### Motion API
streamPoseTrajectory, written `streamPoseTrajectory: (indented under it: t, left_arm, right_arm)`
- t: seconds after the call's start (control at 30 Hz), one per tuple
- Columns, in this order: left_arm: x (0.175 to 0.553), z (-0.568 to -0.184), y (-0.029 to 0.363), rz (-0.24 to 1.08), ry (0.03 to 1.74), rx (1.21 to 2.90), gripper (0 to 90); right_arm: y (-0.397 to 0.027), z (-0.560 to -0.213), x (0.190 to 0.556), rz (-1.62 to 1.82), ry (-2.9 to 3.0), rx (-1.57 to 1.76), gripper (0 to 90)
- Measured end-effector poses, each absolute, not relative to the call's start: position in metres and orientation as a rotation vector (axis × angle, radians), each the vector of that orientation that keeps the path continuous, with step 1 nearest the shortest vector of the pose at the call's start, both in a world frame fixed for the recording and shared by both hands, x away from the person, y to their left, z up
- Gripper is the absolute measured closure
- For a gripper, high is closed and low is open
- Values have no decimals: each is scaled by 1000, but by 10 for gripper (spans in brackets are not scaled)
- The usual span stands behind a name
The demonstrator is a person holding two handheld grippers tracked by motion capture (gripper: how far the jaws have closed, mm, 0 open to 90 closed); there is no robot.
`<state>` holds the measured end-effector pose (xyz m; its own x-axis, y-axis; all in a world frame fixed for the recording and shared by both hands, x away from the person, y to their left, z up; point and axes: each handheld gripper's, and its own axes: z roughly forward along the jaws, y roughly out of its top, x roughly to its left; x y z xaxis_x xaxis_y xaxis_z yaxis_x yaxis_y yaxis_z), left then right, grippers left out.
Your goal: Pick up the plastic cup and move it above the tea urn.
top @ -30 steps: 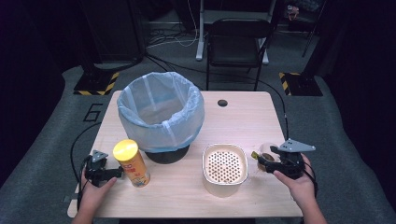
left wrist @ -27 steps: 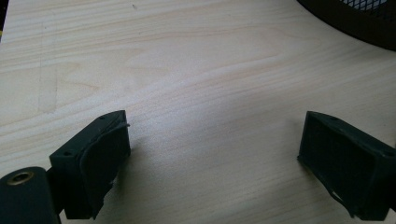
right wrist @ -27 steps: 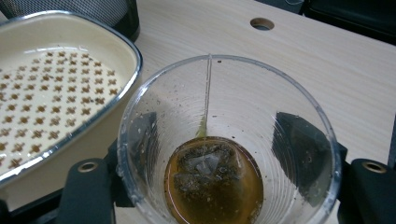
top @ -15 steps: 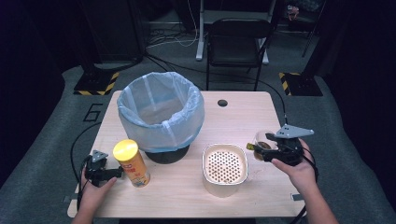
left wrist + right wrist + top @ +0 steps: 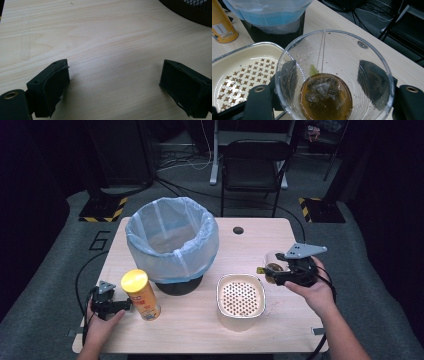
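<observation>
Right gripper (image 5: 329, 100) clamped on clear ribbed plastic cup (image 5: 332, 75), teabag in brown liquid, held above wood-grain table (image 5: 260, 240) beside perforated cream strainer (image 5: 240, 300), left gripper (image 5: 115, 82) open, empty.

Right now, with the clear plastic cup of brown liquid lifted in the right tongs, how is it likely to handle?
The clear plastic cup looks thin-walled, so it probably flexes under the right tongs. Brown liquid with a tea bag sits low, likely keeping it light but apt to slosh if tilted. The smooth wall may slip.
</observation>
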<state>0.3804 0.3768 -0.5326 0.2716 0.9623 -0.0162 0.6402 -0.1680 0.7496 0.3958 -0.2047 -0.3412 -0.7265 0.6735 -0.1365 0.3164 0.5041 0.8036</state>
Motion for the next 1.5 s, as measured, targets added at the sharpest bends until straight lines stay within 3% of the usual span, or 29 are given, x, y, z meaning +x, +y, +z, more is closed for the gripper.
streamPoseTrajectory:
  t: [0.93,1.5]
  left_arm:
    - [380,-533,377,633,1444,1894,85]
    - [380,-533,377,633,1444,1894,85]
  right_arm:
    - [-166,-331,389,1068,2332,449,324]
    - [-156,-346,414,1094,2295,227,329]
